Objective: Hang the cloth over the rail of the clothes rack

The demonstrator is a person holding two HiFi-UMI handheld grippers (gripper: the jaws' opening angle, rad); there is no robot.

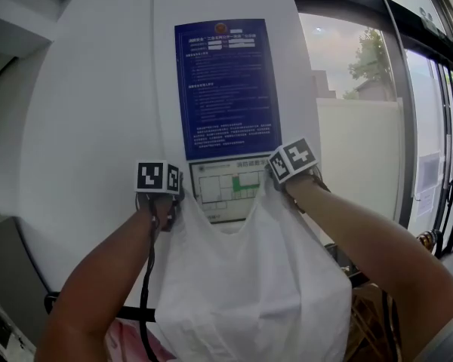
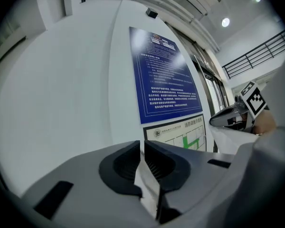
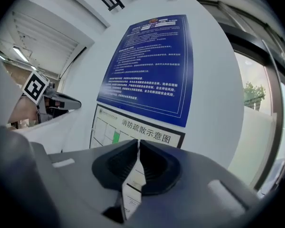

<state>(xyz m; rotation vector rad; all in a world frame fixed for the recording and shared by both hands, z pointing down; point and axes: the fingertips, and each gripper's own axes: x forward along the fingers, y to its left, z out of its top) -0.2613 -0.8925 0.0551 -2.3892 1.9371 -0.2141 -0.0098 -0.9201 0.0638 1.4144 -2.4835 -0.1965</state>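
Cloth [image 1: 249, 277] hangs between left gripper [image 2: 143, 161] and right gripper [image 3: 137, 164], fingers of each pinching a top corner.

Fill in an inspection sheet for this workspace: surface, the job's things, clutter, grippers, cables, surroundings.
Surface: nothing seen.
Job's things: white cloth held up and spread between the two grippers, in front of the wall; black rail low at left, the cloth not yet over it.
Clutter: something pink at the bottom edge, too cut off to name.
Grippers: left gripper and right gripper each shut on the cloth's top edge.
Cables: black cable hangs down from the left gripper.
Surroundings: white wall with a blue notice and a floor plan under it; windows at right.
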